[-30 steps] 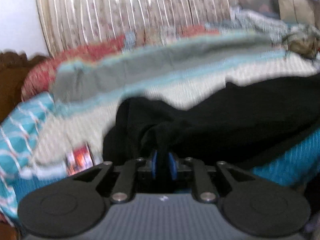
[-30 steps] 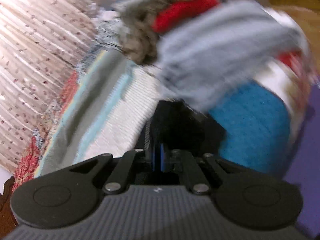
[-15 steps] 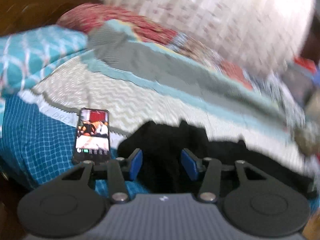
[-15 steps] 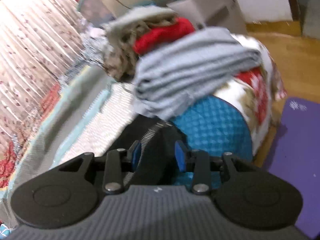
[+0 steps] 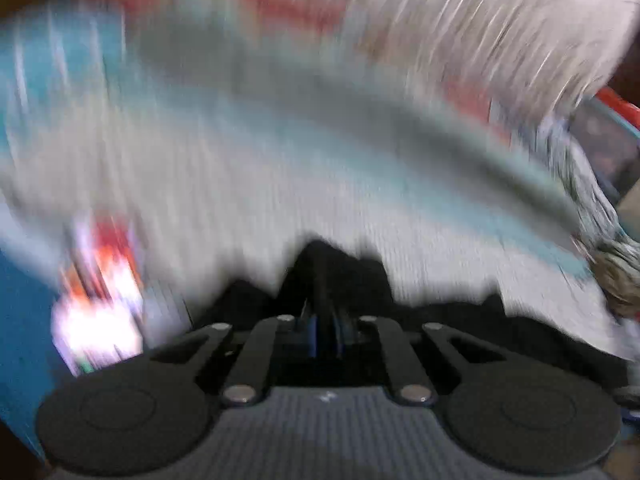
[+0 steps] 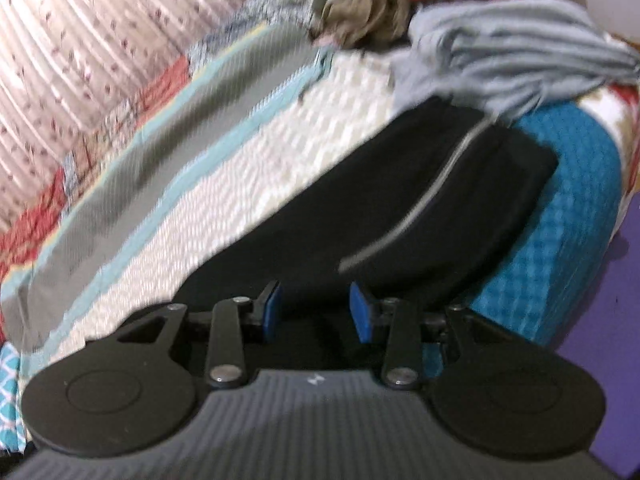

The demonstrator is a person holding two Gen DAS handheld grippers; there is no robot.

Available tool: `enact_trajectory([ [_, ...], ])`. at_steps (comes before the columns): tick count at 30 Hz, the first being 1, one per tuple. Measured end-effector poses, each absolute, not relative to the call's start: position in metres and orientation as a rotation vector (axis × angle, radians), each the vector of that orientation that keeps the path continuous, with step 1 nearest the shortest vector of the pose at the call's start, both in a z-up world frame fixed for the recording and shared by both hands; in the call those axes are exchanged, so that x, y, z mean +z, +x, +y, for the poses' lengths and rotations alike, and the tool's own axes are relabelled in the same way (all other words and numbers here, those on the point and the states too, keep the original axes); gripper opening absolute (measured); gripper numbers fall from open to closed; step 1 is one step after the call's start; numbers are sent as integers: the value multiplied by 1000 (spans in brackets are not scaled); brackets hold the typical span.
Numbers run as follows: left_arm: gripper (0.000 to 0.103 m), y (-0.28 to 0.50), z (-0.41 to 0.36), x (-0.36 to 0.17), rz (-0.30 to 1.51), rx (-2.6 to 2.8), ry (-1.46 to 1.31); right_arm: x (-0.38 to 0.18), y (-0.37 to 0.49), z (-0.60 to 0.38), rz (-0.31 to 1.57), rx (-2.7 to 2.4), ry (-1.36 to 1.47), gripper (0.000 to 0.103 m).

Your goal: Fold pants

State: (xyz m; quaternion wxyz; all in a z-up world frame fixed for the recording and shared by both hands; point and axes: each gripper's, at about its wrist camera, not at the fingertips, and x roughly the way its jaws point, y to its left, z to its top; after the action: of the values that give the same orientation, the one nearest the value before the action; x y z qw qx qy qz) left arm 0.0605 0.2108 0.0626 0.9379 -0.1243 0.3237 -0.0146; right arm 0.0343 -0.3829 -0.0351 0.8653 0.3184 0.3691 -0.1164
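Looks like the fold is partway done, more to go. Left view is super blurry, but the left gripper (image 5: 325, 334) has its blue pads pinched nearly together on a bunched bit of the black pants (image 5: 336, 276), with a lit phone (image 5: 98, 320) off to its left on the bedspread (image 5: 280, 184). Over on the right, the right gripper (image 6: 315, 312) is spread wide, holding nothing, the pants lying flat just ahead of it, reaching up to a grey folded pile (image 6: 516, 60).

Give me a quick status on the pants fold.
Left gripper shut on black pants. Right gripper open over them. Pants lie on the bed. Grey folded pile touches their far end.
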Motion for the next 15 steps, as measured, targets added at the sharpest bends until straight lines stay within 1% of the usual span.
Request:
enact_trajectory([
  [1,7,44,207,76,527,8,-166,-37,36,-379,795,-250,647,41],
  [2,7,31,202,82,439,53,-74,-39,36,-376,814,-259,631,41],
  [3,7,25,200,79,422,102,-13,-43,37,-376,833,-267,626,41],
  [4,7,27,204,69,469,148,1,-46,38,-378,846,-272,630,40],
  [6,8,42,221,36,675,202,-43,-49,37,-379,849,-277,641,39],
  [7,13,49,231,18,792,229,-81,-50,38,-379,852,-277,643,39],
  [8,19,50,239,7,859,248,-122,-49,39,-380,854,-278,641,39],
  [9,27,45,244,5,855,264,-162,-49,37,-377,854,-279,636,40],
  [10,38,38,249,9,829,275,-201,-48,37,-376,854,-277,631,40],
  [11,47,31,253,16,809,285,-235,-48,37,-375,853,-273,626,41],
  [12,51,24,256,23,785,298,-271,-48,36,-375,853,-271,622,41],
  [14,51,11,261,42,717,290,-344,-46,34,-375,850,-267,632,41],
  [15,49,9,263,51,683,271,-377,-44,33,-375,845,-264,638,41],
])
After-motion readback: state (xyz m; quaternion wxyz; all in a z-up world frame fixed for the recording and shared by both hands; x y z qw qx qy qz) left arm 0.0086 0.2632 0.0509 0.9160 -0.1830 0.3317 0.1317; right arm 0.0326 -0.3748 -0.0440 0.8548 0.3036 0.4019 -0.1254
